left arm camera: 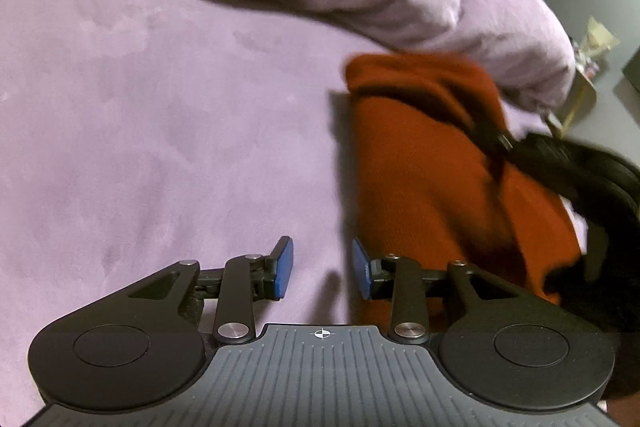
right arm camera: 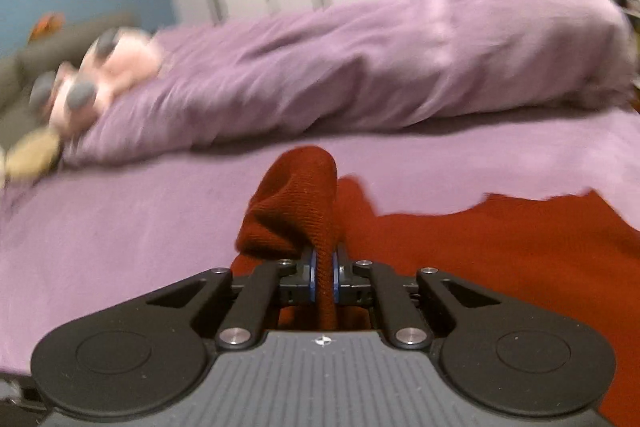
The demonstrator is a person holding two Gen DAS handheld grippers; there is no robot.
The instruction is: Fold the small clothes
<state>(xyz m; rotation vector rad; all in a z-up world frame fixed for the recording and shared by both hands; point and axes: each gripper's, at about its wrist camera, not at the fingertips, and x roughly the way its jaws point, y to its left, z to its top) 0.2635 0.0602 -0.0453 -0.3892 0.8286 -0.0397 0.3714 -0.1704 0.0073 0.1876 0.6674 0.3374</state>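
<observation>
Your right gripper (right arm camera: 324,273) is pinching a fold of the rust-red knit garment (right arm camera: 500,255) between its blue pads (right arm camera: 313,277), the bunched cloth rising just ahead of the fingertips. Your left gripper (left arm camera: 322,269) is hanging with its jaws partly apart and nothing between them, just left of the garment's near edge. You are working over the lilac bedsheet (left arm camera: 160,131), where the rest of the garment is lying. Beyond it, a rumpled purple duvet (right arm camera: 360,67) is lying across the bed, with a pink soft toy (right arm camera: 108,75) at its left end.

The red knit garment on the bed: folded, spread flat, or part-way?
Part-way. The right gripper pinches a lifted fold of the red knit garment; the rest lies spread on the purple bed.
</observation>
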